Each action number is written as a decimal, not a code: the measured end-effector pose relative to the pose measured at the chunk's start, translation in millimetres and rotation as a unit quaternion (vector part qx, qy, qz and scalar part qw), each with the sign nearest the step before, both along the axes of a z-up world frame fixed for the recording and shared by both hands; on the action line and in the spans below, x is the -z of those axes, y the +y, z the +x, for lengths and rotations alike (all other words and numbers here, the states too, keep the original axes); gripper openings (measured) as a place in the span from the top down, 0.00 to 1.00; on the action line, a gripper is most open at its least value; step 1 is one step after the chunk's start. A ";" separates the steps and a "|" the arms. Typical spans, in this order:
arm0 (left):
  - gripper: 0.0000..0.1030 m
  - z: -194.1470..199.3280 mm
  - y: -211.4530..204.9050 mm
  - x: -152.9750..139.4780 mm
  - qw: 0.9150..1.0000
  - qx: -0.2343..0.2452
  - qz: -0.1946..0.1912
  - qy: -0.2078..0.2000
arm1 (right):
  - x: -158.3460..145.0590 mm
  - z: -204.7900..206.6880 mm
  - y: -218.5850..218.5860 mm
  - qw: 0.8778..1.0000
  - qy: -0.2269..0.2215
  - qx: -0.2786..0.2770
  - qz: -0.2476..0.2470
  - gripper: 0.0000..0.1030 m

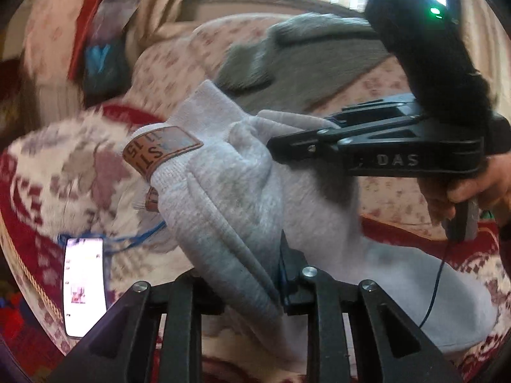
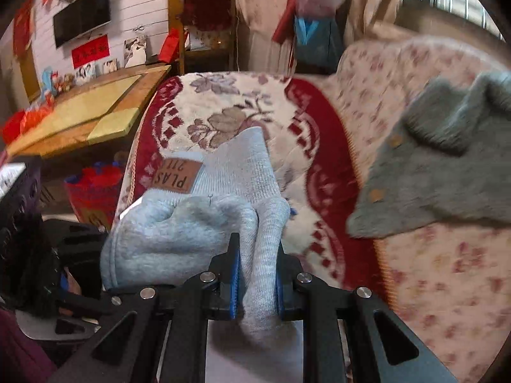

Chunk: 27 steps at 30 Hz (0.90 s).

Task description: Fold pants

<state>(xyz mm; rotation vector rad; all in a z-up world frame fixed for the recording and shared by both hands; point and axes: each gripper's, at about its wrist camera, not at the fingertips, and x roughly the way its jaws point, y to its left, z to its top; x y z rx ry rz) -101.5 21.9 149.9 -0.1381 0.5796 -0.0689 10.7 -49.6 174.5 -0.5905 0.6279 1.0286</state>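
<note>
Both tongs are clamped on the pants (image 2: 198,223): the right gripper (image 2: 255,274) pinches a ribbed edge between its blue pads, the left gripper (image 1: 255,284) nips a bunched fold close by. Grey fabric hangs lifted between them above the red floral rug (image 2: 306,121), patch (image 1: 163,153) outward. Judging by this, the carry-over of a fold is under way; next calls for laying the held edge flat and even. Beyond lies a grey sweater (image 2: 447,166).

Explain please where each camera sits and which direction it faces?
Left wrist: sits on the left claw, faces down onto the grey pants on the sofa; shows the right claw and a hand.
Right wrist: sits on the right claw, faces along the sofa toward a television.
Shared: the pants, their brown label.
</note>
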 end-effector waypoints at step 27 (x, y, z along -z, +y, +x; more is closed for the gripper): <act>0.24 -77.4 -236.0 72.1 0.955 0.243 0.166 -0.032 | 103.1 -49.7 -319.3 0.916 0.104 0.386 -0.026 0.52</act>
